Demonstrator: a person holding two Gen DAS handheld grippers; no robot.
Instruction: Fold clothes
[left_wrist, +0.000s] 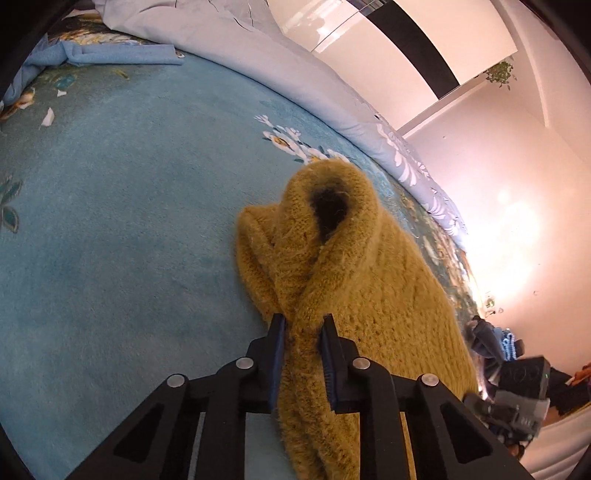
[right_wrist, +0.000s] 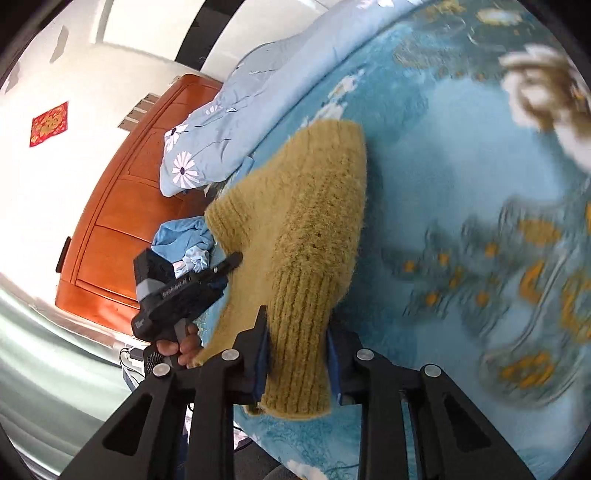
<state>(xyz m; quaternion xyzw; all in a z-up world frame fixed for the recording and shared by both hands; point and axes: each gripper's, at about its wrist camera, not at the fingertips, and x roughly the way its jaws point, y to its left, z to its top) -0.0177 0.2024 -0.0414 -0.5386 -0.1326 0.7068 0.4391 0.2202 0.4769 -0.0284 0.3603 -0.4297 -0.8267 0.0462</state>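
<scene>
A mustard-yellow knitted sweater (left_wrist: 373, 280) lies bunched on a blue floral bed cover (left_wrist: 129, 221). My left gripper (left_wrist: 303, 325) is shut on a twisted fold of it, with a dark sleeve opening beyond. My right gripper (right_wrist: 297, 332) is shut on a ribbed cuff or hem of the same sweater (right_wrist: 306, 221), holding it above the bed cover (right_wrist: 443, 184). The right gripper shows at the right edge of the left wrist view (left_wrist: 517, 391). The left gripper, held by a hand, shows in the right wrist view (right_wrist: 184, 291).
A light blue duvet (left_wrist: 258, 55) with white flowers runs along the bed's far side. A folded light blue garment (left_wrist: 122, 55) lies at the far left. A crumpled blue garment (right_wrist: 184, 240) lies near the orange wooden headboard (right_wrist: 122, 206).
</scene>
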